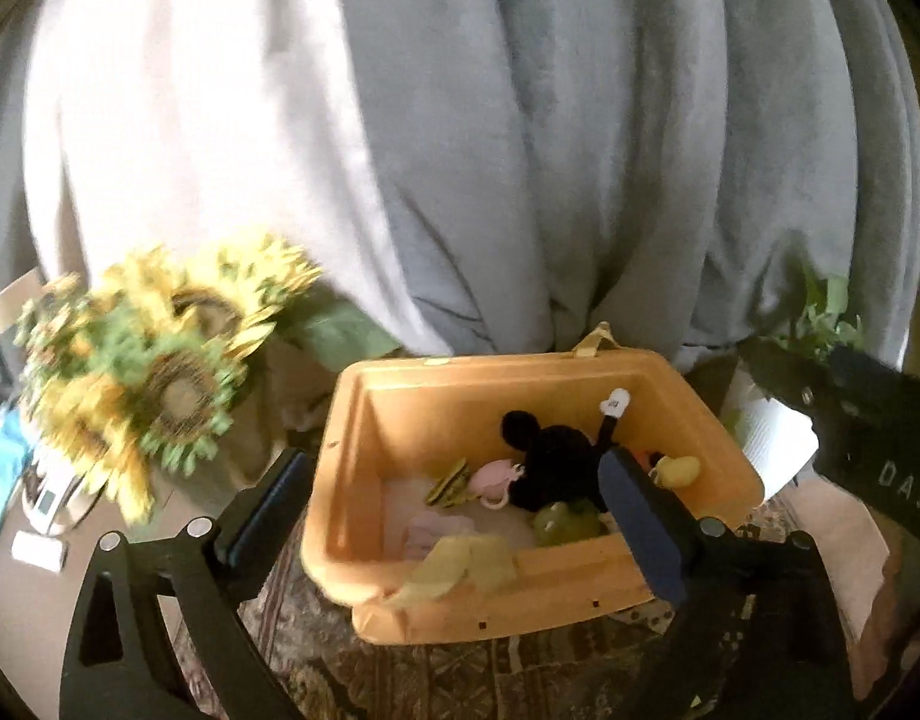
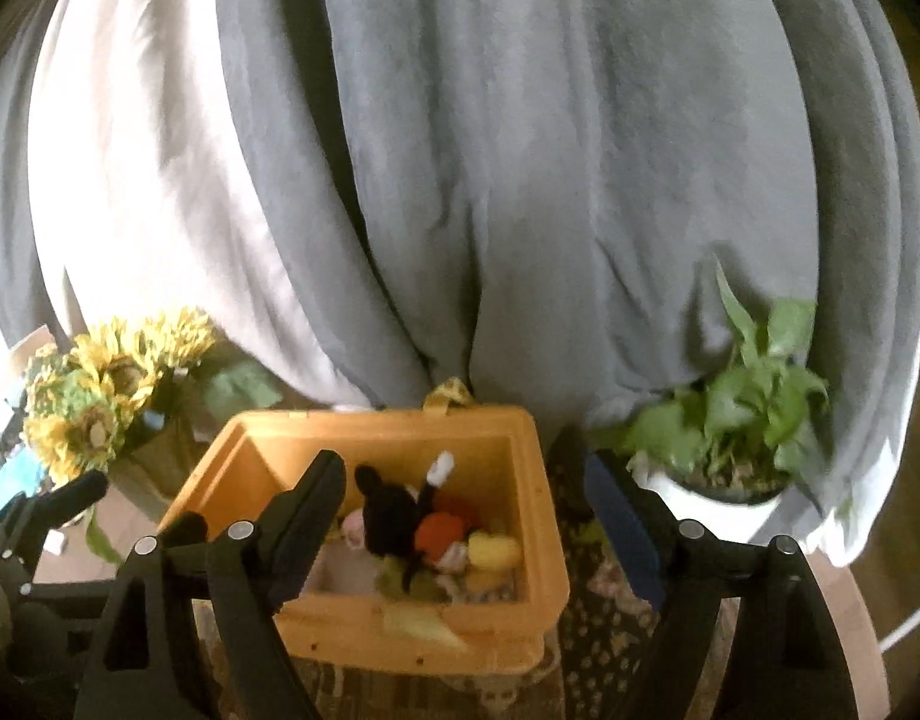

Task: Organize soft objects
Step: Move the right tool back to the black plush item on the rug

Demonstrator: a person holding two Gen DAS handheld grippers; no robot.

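An orange bin (image 1: 435, 396) stands on a patterned cloth and also shows in the right wrist view (image 2: 520, 540). It holds several soft toys: a black mouse plush (image 1: 550, 462) (image 2: 390, 510), a yellow duck (image 1: 676, 471) (image 2: 496, 549), a pink toy (image 1: 490, 477), a green toy (image 1: 565, 525) and a yellow-green cloth (image 1: 460, 567) hanging over the front rim. My left gripper (image 1: 453, 516) is open and empty above the bin's front. My right gripper (image 2: 466, 540) is open and empty, also over the bin.
Grey curtains (image 1: 520, 150) hang behind the bin. A sunflower bouquet (image 1: 147, 372) (image 2: 93, 408) stands to its left. A potted green plant (image 2: 736, 420) stands to its right. Small white items (image 1: 39, 546) lie on the table at far left. The other gripper's body (image 1: 868, 420) shows at right.
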